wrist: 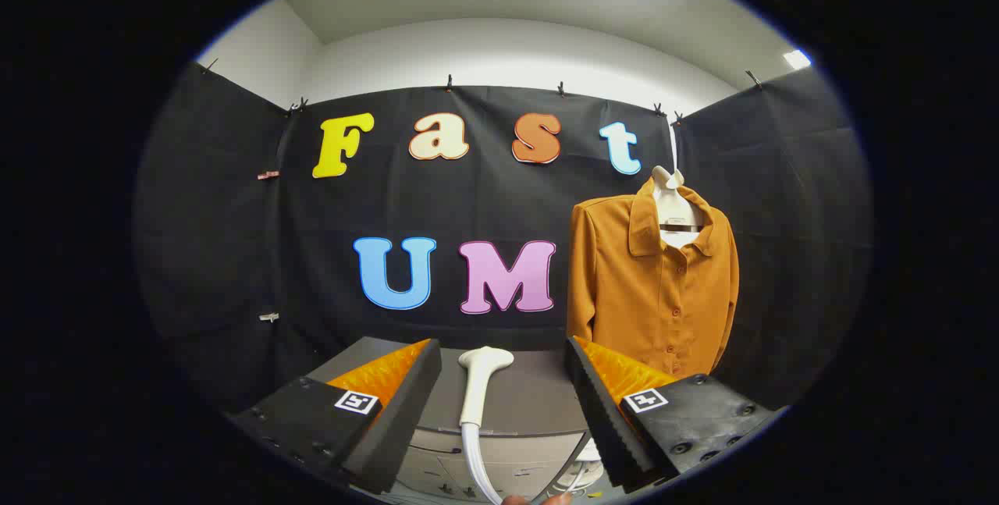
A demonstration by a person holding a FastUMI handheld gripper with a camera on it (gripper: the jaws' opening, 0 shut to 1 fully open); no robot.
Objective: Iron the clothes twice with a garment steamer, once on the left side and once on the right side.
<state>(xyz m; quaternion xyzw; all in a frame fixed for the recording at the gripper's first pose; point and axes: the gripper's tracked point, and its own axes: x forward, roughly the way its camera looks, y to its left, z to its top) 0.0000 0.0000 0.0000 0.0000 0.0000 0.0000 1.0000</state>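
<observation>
A white garment steamer head with its hose lies on a grey table, between my two fingers and a little ahead of them. My gripper is open, both fingers apart from the steamer. An orange-brown buttoned shirt hangs on a white hanger against the black wall, beyond and to the right of my right finger. The shirt's front faces me, collar open, sleeves hanging down.
The grey table stands against the black cloth wall, with drawers or cabinet fronts below its near edge. The steamer hose runs down toward me past the table edge. A bit of a hand shows below the fingers.
</observation>
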